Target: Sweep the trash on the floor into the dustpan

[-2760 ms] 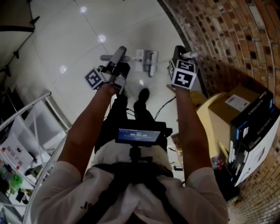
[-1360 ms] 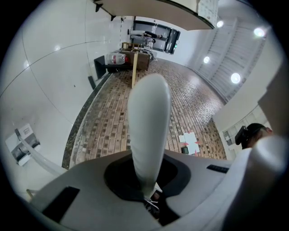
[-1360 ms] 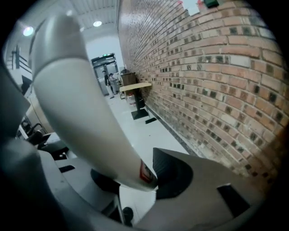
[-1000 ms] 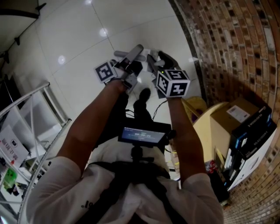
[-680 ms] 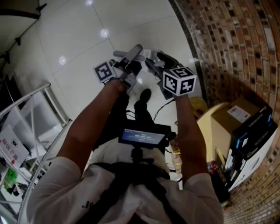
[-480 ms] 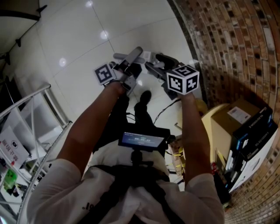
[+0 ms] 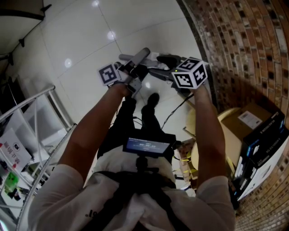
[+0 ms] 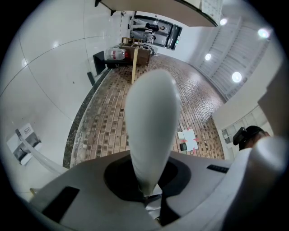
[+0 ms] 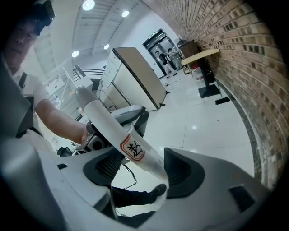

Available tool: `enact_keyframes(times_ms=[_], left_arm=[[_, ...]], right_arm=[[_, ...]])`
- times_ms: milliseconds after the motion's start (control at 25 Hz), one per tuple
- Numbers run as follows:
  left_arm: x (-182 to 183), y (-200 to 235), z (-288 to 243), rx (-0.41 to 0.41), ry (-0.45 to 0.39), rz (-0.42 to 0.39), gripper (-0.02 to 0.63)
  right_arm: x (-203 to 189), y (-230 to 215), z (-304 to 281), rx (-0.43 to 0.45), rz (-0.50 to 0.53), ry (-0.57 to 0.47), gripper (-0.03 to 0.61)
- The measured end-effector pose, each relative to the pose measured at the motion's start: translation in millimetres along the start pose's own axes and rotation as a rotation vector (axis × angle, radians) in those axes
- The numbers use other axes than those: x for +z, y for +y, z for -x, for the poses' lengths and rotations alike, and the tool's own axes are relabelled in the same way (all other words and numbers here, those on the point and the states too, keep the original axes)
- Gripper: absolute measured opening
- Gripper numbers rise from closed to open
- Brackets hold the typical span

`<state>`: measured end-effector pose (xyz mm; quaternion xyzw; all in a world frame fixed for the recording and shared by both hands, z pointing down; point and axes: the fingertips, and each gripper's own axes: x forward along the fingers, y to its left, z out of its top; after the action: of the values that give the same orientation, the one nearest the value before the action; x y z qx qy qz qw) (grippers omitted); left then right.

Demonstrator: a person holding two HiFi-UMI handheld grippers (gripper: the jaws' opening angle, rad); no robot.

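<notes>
An open, office-like commercial hall: glossy white tiled floor [image 7: 81, 40] at 11 o'clock, curving brick wall [image 7: 244, 45] at 2 o'clock, stacked cardboard boxes [image 7: 253, 119] at 4 o'clock, metal rack [image 7: 31, 122] at 8 o'clock, recessed ceiling lights [image 9: 88, 5] overhead

right gripper [image 9: 151, 168] jaws just opening, white handle [image 9: 118, 131] between them; brick wall [image 9: 235, 67] right

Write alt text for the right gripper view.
A white round handle with a red-bordered label runs slantwise between the grey jaws of the right gripper, which have just been opening. Beyond are a glossy white floor, a brick wall at right and a bare forearm at left.
</notes>
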<state>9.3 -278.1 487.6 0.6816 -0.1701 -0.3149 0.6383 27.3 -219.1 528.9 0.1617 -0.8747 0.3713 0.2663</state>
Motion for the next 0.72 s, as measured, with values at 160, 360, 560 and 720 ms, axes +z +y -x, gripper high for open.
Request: enact_keyframes(times_ms=[160, 360, 560, 720], left_arm=[[4, 0, 3, 0.005, -0.011, -0.02, 0.017], [7, -3, -1, 0.018, 0.024, -0.065, 0.032], [9, -10, -6, 0.014, 0.049, -0.095, 0.073], [8, -10, -4, 0.024, 0.04, -0.101, 0.089]], right_arm=[[-3, 1, 0, -0.029, 0.009, 0.004, 0.3], [-5, -7, 5, -0.078, -0.007, -0.005, 0.314], [-3, -12, 9, -0.115, -0.035, -0.041, 0.314], [-7, -14, 17, -0.144, -0.062, -0.069, 0.331]])
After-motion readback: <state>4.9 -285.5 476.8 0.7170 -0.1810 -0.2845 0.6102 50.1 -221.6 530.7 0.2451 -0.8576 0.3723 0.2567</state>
